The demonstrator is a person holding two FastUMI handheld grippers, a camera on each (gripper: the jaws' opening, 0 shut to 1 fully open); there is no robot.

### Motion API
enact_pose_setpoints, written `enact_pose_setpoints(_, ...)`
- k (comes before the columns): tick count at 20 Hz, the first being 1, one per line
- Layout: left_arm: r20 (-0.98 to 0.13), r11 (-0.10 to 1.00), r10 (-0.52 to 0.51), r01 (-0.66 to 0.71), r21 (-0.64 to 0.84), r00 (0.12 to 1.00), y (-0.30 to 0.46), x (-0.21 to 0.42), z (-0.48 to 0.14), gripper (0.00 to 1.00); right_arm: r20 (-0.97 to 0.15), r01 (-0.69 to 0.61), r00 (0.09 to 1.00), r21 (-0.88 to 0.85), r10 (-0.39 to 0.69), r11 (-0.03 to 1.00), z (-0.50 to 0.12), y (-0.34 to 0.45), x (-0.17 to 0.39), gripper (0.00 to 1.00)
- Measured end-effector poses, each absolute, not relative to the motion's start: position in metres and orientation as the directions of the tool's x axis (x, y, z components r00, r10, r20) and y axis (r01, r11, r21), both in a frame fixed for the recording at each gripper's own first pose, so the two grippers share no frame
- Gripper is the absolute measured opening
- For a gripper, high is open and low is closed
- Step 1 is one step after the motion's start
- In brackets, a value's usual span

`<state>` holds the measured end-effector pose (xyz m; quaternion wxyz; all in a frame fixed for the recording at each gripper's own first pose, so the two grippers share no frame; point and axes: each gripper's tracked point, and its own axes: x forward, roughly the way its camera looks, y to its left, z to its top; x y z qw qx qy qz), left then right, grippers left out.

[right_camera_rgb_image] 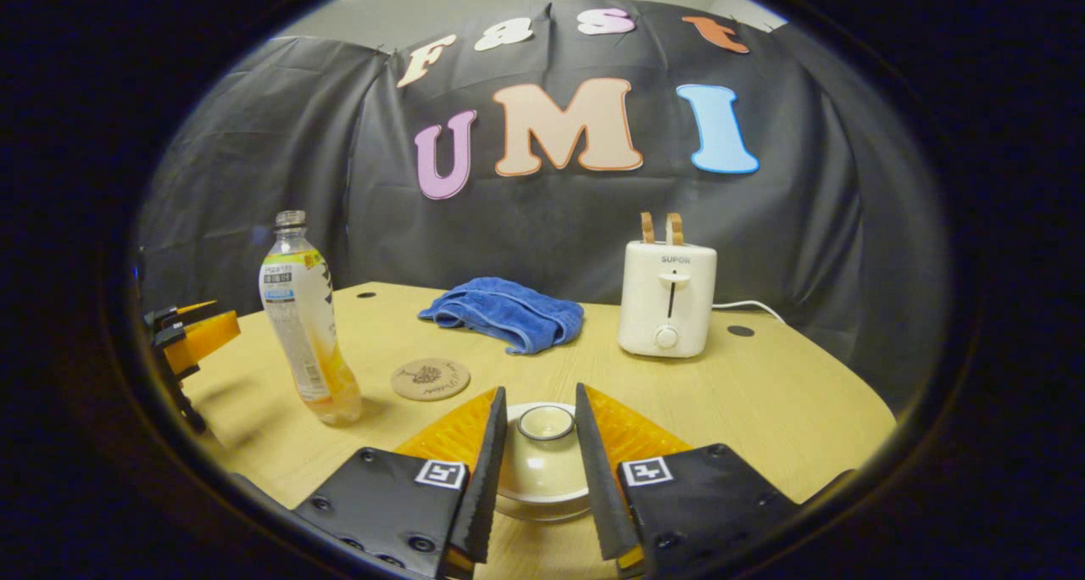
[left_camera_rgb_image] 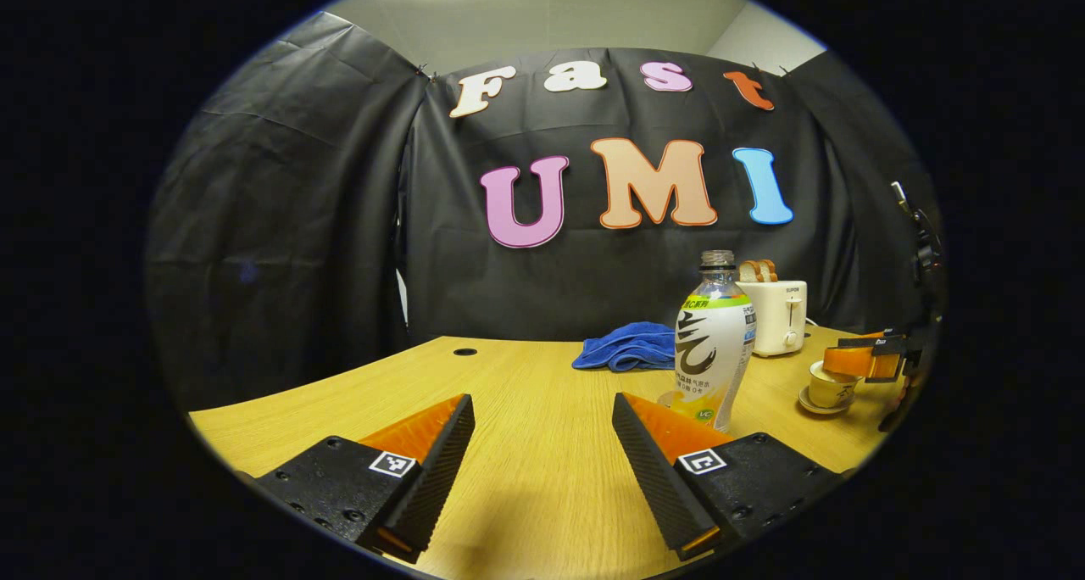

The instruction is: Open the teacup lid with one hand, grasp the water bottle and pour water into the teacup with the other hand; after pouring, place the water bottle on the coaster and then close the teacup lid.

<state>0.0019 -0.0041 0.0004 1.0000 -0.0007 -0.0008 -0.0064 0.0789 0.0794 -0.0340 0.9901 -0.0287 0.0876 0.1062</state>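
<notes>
R gripper (right_camera_rgb_image: 538,444) sits spread w/ fingers either side of the lid (right_camera_rgb_image: 545,423) on the teacup (right_camera_rgb_image: 542,478), contact unclear. L gripper (left_camera_rgb_image: 542,444) is spread wide over bare table (left_camera_rgb_image: 525,376), nothing between; bottle (left_camera_rgb_image: 714,342) upright at its 1 o'clock. In the right gripper view, coaster (right_camera_rgb_image: 431,379) lies at 10 o'clock from cup, just right of bottle; towel (right_camera_rgb_image: 506,313) & toaster (right_camera_rgb_image: 666,298) behind.
</notes>
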Motion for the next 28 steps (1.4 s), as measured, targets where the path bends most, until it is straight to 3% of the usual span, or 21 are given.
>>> enact_pose_setpoints(3,0.001,1.000,-0.012,0.012,-0.002,1.000,-0.004,0.003,0.001,0.96,-0.170,-0.202,0.966,-0.026,0.195,0.979,-0.031,0.075,0.075,0.34)
enact_pose_setpoints(10,0.002,1.000,-0.025,0.025,-0.002,1.000,-0.007,0.002,0.001,0.96,-0.060,-0.196,0.979,0.007,0.196,0.981,-0.012,0.068,0.066,0.34)
enact_pose_setpoints(19,0.011,0.945,-0.327,0.327,-0.006,0.945,-0.067,-0.001,0.002,0.94,-0.006,-0.166,0.986,0.004,0.166,0.986,-0.004,0.053,0.044,0.35)
enact_pose_setpoints(28,-0.040,0.895,-0.445,0.445,-0.012,0.895,-0.121,0.024,-0.007,0.90,-0.003,-0.130,0.992,0.004,0.130,0.992,-0.004,0.030,0.035,0.36)
